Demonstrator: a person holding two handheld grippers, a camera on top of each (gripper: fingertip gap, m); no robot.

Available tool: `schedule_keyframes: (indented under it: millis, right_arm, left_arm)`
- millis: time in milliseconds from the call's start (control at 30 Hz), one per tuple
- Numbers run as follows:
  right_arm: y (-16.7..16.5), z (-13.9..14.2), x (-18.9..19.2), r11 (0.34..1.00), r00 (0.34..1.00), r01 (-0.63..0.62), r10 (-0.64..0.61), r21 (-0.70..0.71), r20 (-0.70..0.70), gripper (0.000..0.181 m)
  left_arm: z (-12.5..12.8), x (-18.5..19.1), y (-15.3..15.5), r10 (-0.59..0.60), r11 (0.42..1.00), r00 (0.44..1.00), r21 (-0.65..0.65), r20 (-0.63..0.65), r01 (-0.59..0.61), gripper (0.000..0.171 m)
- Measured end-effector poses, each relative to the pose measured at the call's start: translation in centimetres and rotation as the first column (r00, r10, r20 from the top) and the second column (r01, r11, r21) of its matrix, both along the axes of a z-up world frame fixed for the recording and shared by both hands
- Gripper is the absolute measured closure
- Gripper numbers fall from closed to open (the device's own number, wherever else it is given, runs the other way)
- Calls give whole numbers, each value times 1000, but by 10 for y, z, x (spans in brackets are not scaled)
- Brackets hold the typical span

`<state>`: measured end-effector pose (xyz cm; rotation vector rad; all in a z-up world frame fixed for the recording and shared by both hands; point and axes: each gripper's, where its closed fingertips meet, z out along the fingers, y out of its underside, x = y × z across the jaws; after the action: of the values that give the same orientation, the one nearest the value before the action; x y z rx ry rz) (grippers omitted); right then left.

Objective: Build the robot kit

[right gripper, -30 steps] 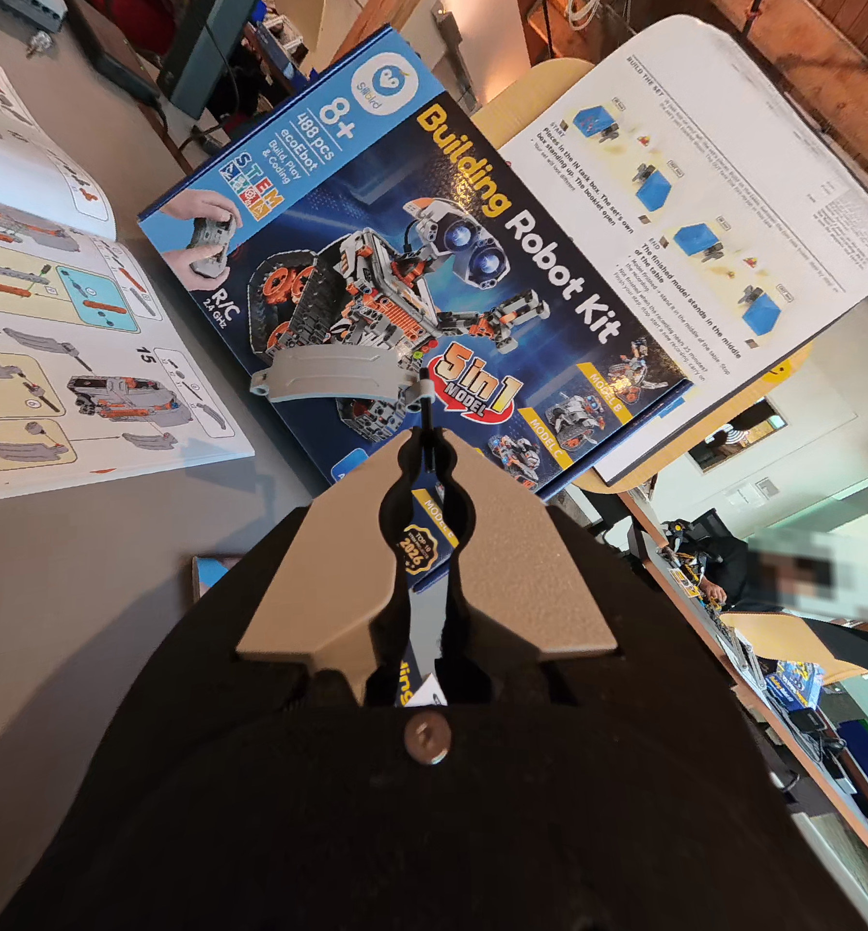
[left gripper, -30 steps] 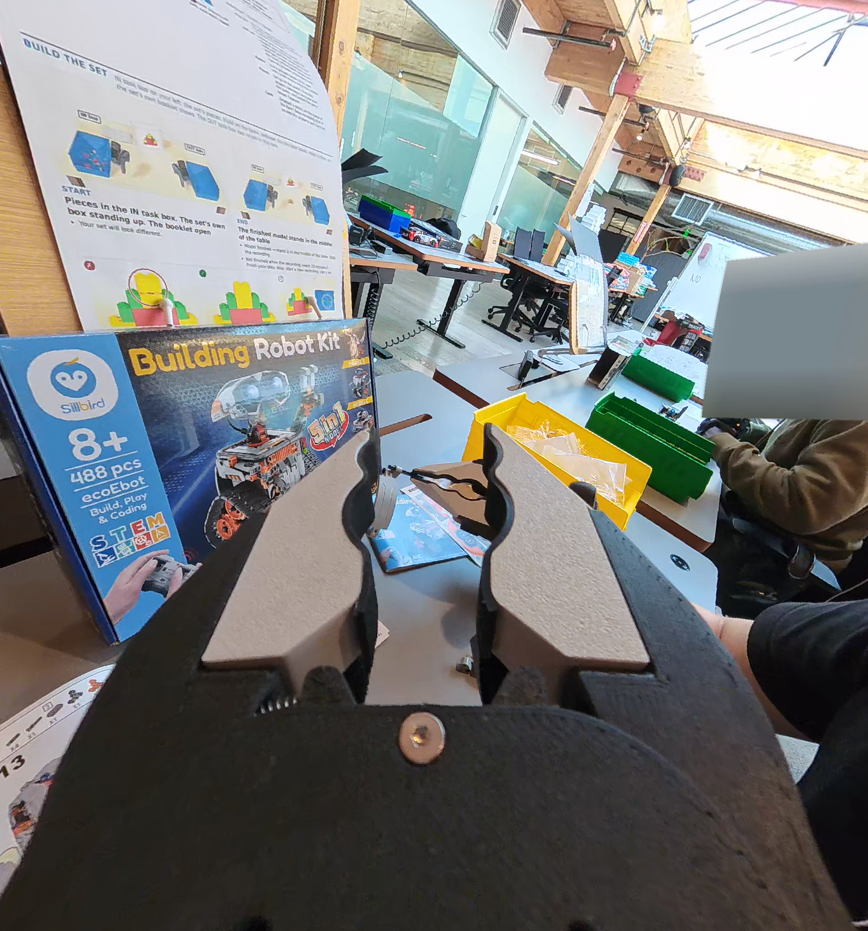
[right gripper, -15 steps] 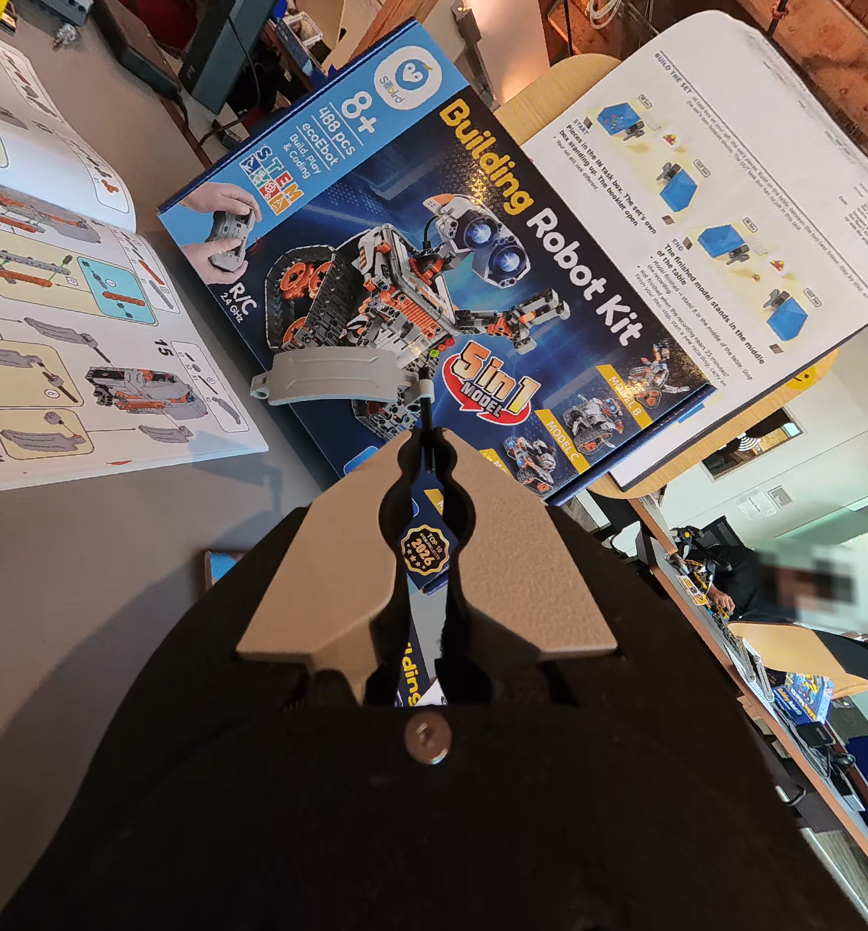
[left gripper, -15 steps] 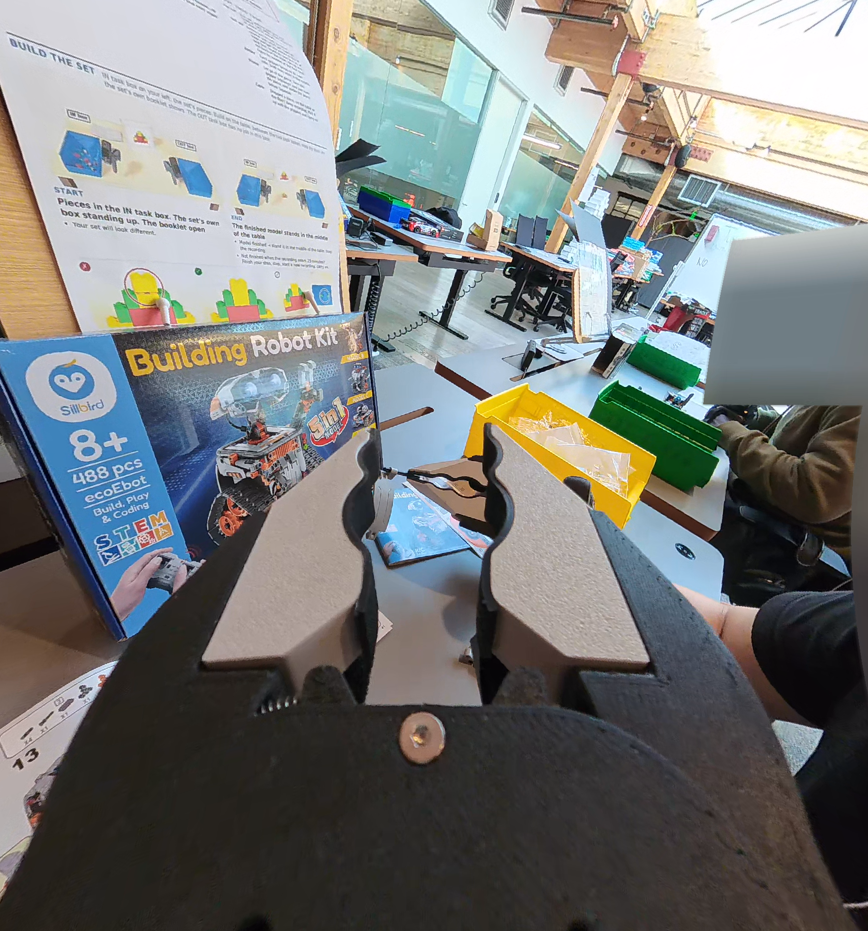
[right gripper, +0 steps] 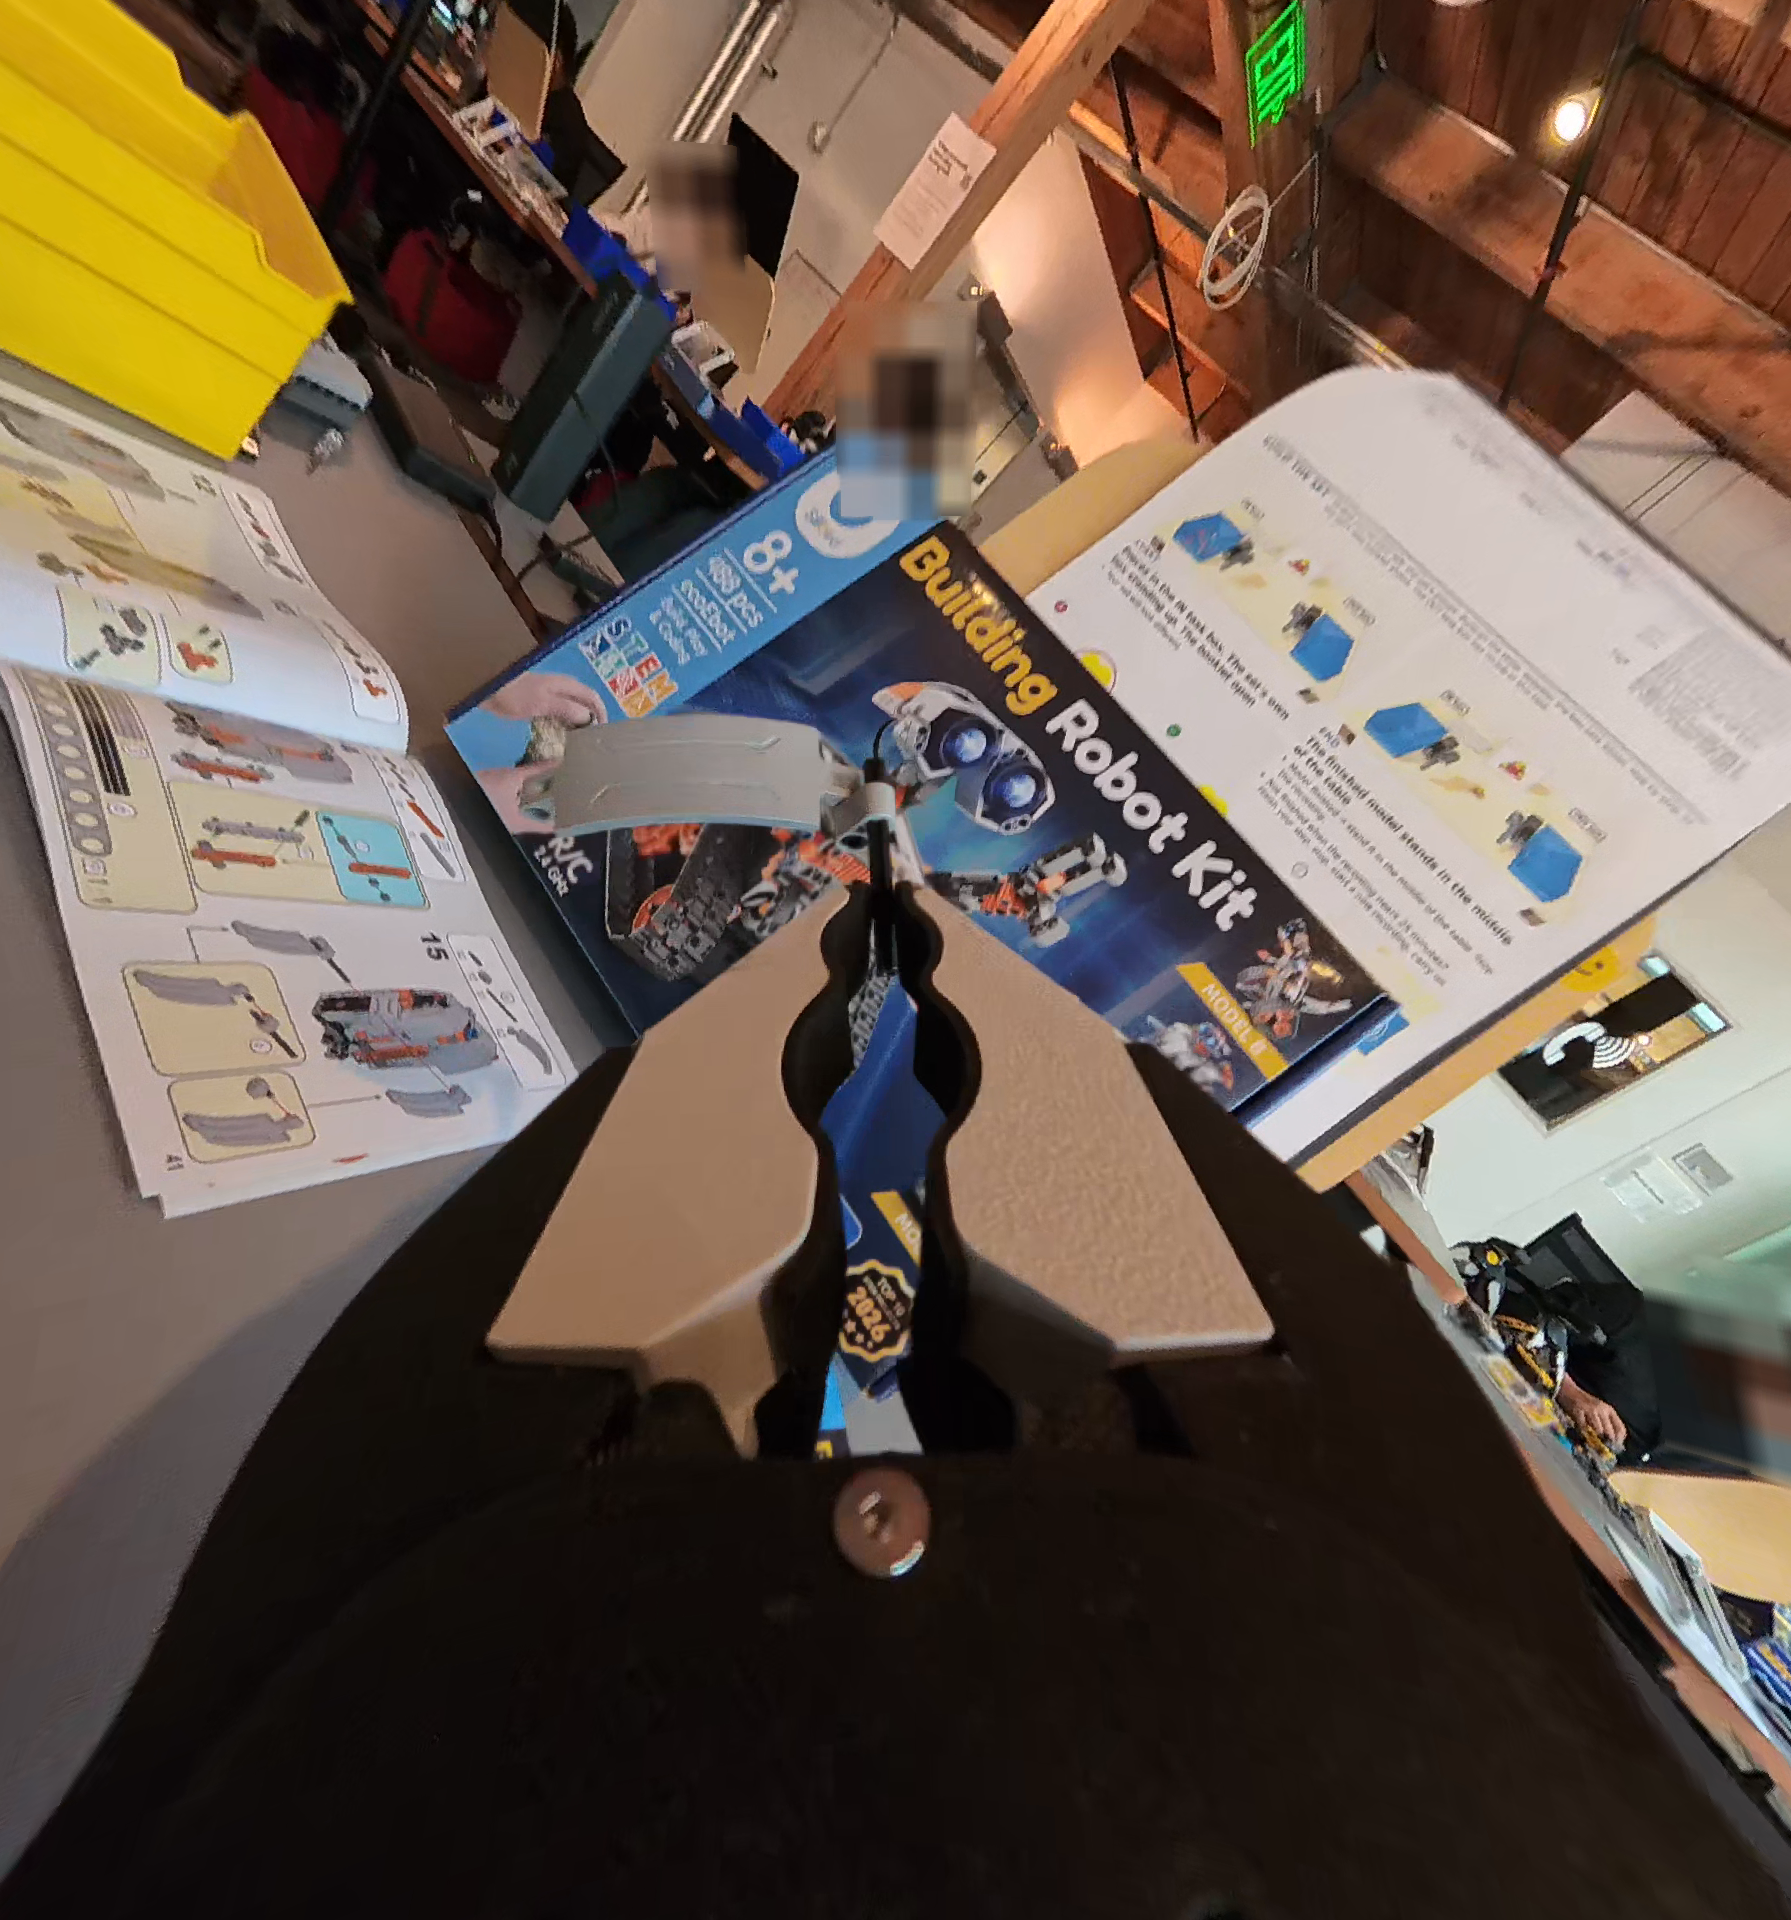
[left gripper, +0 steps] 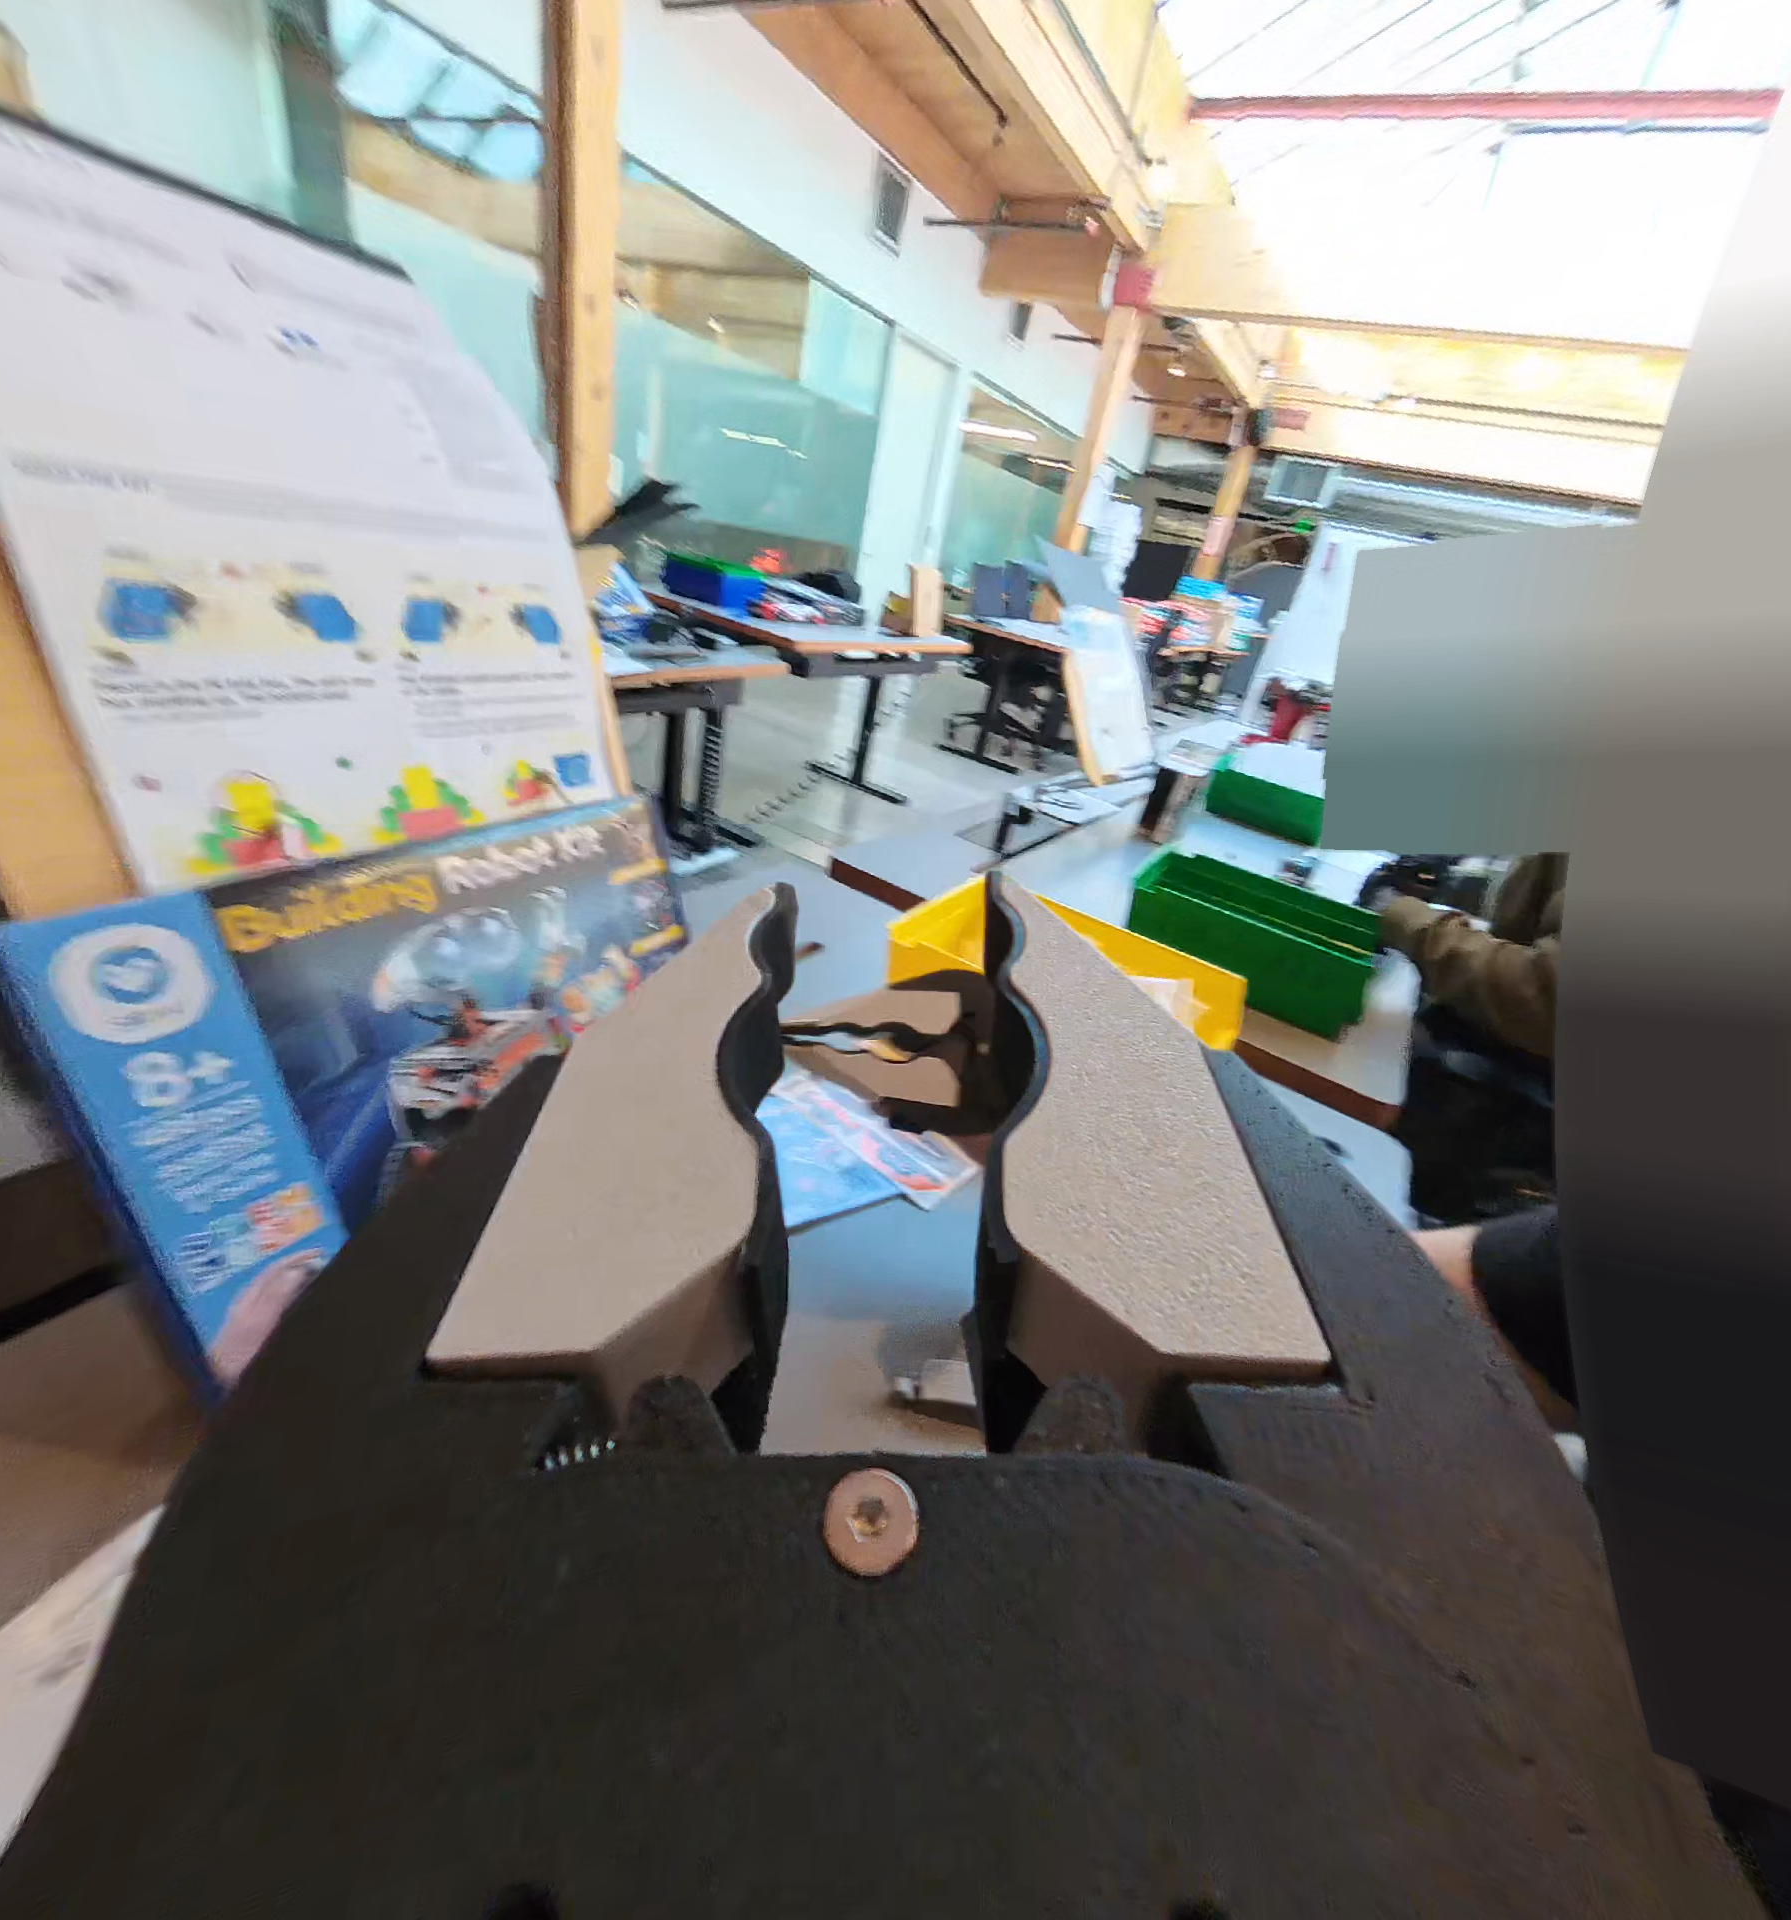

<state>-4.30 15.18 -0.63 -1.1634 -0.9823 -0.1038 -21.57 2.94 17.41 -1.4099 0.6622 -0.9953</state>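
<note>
My right gripper [right gripper: 878,896] is shut on a thin black axle [right gripper: 876,844] that carries a grey curved panel [right gripper: 683,774] at its far end, held in the air in front of the blue kit box [right gripper: 984,831]. My left gripper [left gripper: 888,902] is open and empty above the grey table [left gripper: 870,1257]. Between its fingers I see the right gripper [left gripper: 906,1049] farther off, with the black axle [left gripper: 837,1039] pointing left; the panel is hidden behind my left finger. The kit box [left gripper: 278,1049] stands upright to the left.
A printed instruction sheet [right gripper: 1442,707] leans behind the box. An open build booklet [right gripper: 247,894] lies on the table left of it, stacked yellow bins [right gripper: 112,239] beyond. A yellow bin [left gripper: 1171,982], a green bin [left gripper: 1255,951], a small booklet [left gripper: 849,1158] and a person's sleeve [left gripper: 1473,961] are to the right.
The right gripper has swung with the axle and panel still in it; the box now sits farther right and the yellow bins have come into view. The left view has tilted up and is blurred.
</note>
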Motion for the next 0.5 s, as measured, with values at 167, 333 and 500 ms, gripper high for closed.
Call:
schedule_keyframes:
  millis: [167,333,500]
  right_arm:
    - [-4,9,-2,999,999,-38,37,-8,-20,179]
    - [-4,11,3,999,998,-48,47,-20,-51,179]
    - [-6,18,4,998,995,-60,58,-13,-79,179]
  left_arm:
    - [-28,-57,9,339,939,938,83,-74,-333,121]
    - [-140,-114,34,632,747,733,-56,-252,-663,84]
    - [-222,-112,33,702,631,604,-65,-377,-773,60]
